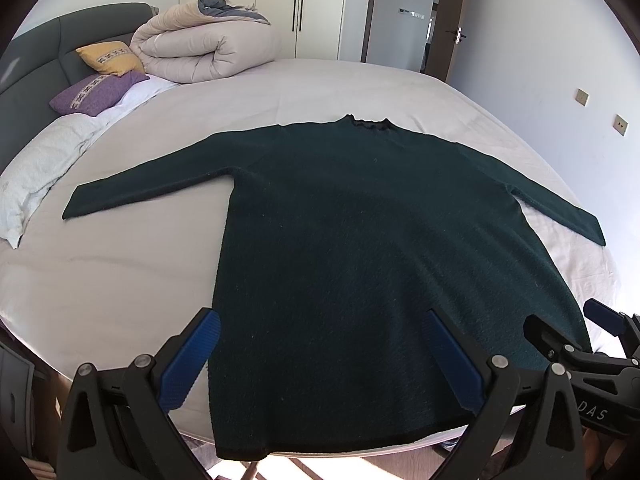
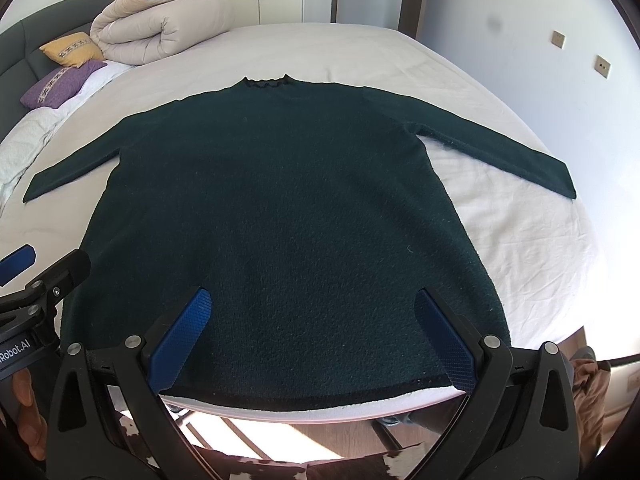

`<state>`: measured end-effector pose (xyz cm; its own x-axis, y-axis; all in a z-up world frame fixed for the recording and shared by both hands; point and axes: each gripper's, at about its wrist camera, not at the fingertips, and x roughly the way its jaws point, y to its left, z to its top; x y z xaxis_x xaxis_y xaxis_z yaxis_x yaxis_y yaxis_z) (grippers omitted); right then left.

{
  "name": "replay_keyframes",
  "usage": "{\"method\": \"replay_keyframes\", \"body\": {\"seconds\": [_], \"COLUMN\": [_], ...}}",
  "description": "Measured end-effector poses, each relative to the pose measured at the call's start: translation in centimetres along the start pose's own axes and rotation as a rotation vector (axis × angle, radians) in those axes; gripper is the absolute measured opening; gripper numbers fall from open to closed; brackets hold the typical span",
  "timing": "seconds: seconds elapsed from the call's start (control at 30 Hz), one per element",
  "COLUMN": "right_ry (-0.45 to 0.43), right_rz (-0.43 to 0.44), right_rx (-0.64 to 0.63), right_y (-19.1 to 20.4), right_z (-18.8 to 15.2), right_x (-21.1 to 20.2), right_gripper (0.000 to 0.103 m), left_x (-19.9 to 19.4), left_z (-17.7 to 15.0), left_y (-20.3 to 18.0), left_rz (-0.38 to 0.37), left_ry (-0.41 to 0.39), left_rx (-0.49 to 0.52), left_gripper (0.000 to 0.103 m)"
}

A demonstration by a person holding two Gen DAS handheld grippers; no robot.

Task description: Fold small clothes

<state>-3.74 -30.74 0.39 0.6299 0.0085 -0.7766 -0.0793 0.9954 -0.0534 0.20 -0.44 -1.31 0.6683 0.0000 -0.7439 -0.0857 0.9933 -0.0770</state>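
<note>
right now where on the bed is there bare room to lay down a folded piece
Bare white sheet between the dark green knit sweater and the white pillow; more beyond its collar toward the far edge, and beside its other sleeve. Crowded by the headboard: rolled beige duvet, yellow cushion, purple cushion.

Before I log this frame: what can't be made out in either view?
- Sweater hem corners: covered by the left hand-held gripper and right hand-held gripper fingers.
- Floor under the bed: blown out by glare.
- Person: only fingers at frame edges.
</note>
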Motion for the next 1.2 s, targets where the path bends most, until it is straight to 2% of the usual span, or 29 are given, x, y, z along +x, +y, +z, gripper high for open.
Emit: {"method": "replay_keyframes", "body": {"seconds": [1.2], "right_ry": [0.015], "right_rz": [0.004], "right_rx": [-0.003], "right_y": [0.25], "right_z": [-0.22], "right_x": [0.66], "right_gripper": [0.103], "left_x": [0.84], "left_z": [-0.24], "left_y": [0.09], "left_rz": [0.004], "left_ry": [0.029], "left_rx": [0.001], "left_gripper": [0.103]}}
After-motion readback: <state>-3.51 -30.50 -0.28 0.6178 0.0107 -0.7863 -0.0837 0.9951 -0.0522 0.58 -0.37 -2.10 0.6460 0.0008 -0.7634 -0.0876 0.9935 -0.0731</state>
